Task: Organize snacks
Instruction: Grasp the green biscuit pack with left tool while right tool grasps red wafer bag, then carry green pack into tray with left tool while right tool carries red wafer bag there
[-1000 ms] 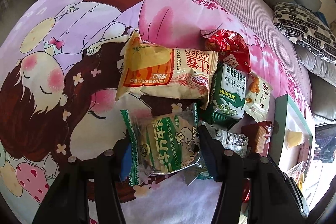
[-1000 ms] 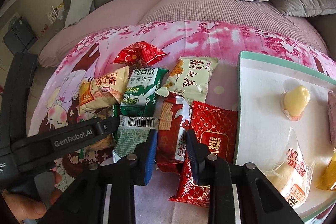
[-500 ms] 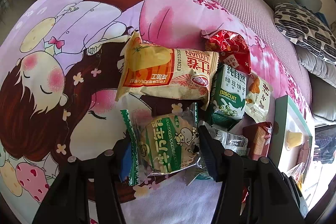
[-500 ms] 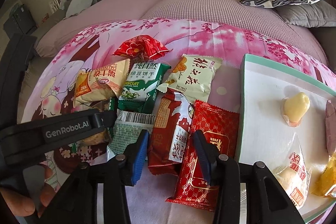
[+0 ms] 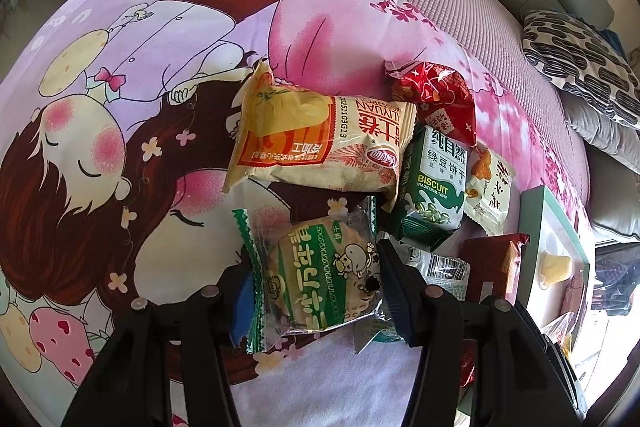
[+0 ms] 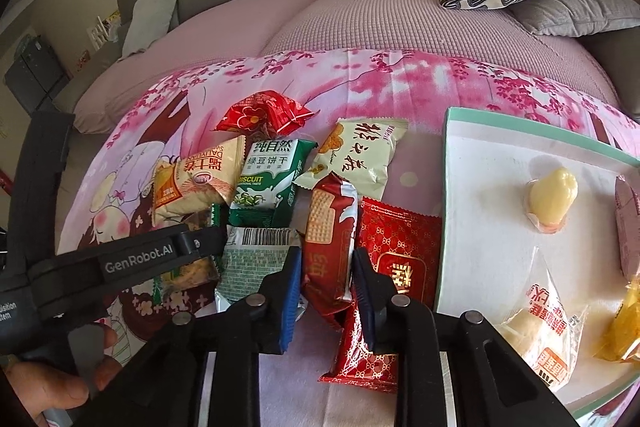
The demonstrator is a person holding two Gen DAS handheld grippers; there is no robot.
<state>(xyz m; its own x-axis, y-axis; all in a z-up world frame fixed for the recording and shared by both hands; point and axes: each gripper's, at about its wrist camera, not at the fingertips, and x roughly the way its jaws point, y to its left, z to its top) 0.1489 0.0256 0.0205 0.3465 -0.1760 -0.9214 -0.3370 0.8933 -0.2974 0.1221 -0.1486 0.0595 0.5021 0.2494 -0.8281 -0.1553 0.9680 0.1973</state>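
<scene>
Pick step in hand. Right gripper [image 6: 325,281] pinching the dark-red wafer packet with biscuit print [image 6: 330,227], amid the snack pile on the pink cartoon-print sheet [image 5: 120,131], just left of the mint-rimmed white tray [image 6: 480,195]. Left gripper [image 5: 316,291] closing on the clear green-print round cracker pack [image 5: 320,279]. Next, probably: lift, carry right, release on tray. Packet's near end hidden behind fingers; tray's right edge cut off.

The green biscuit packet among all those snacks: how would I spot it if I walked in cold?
Start at the pink cartoon blanket spread over the sofa, then find the cluster of snacks left of the white tray. The green biscuit packet lies in the back row, between a cream and orange bag and a pale bag. It alone is dark green, with "BISCUIT" printed on it.
</scene>
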